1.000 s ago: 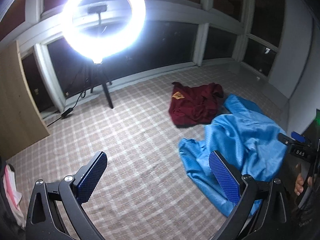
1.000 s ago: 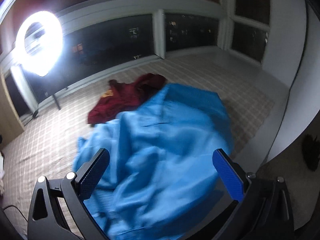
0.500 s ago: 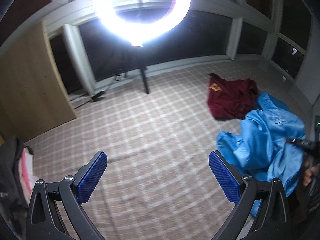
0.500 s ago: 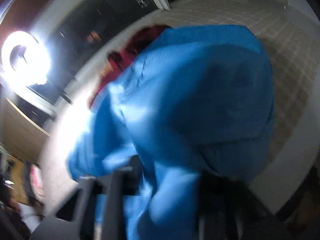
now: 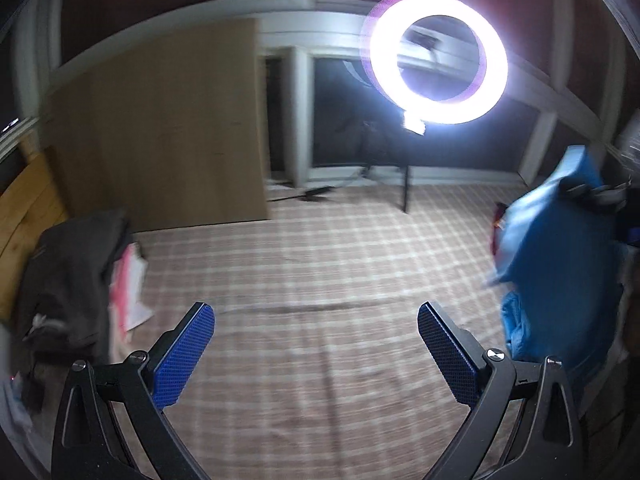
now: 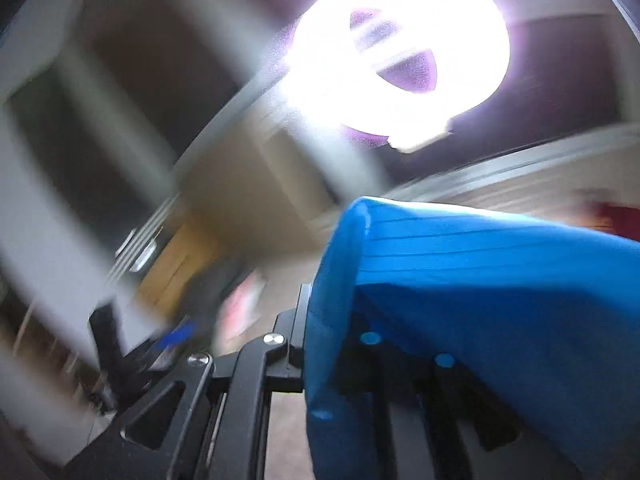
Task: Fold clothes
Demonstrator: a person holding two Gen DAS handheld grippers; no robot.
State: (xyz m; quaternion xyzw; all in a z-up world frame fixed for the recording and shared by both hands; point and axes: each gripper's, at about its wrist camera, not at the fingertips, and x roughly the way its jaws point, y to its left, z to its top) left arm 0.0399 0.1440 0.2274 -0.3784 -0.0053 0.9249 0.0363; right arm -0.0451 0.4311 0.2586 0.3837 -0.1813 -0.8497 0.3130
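Observation:
A blue garment (image 5: 556,280) hangs lifted at the right edge of the left wrist view, held from above by my right gripper (image 5: 592,194). In the right wrist view the blue garment (image 6: 480,280) drapes over my right gripper (image 6: 340,340), whose jaws are closed together on the cloth; the fingertips are hidden by it. My left gripper (image 5: 316,344) is open and empty above the checked cloth surface (image 5: 320,280). A sliver of the maroon garment (image 5: 495,224) shows behind the blue one.
A lit ring light (image 5: 436,60) on a tripod stands at the back. A wooden board (image 5: 160,132) leans at the back left. A dark garment (image 5: 68,280) and a pink-white item (image 5: 128,280) lie at the left edge.
My right gripper closed on the blue garment and lifted it off the surface. My left gripper swung left, staying open; the ring light now sits at upper right.

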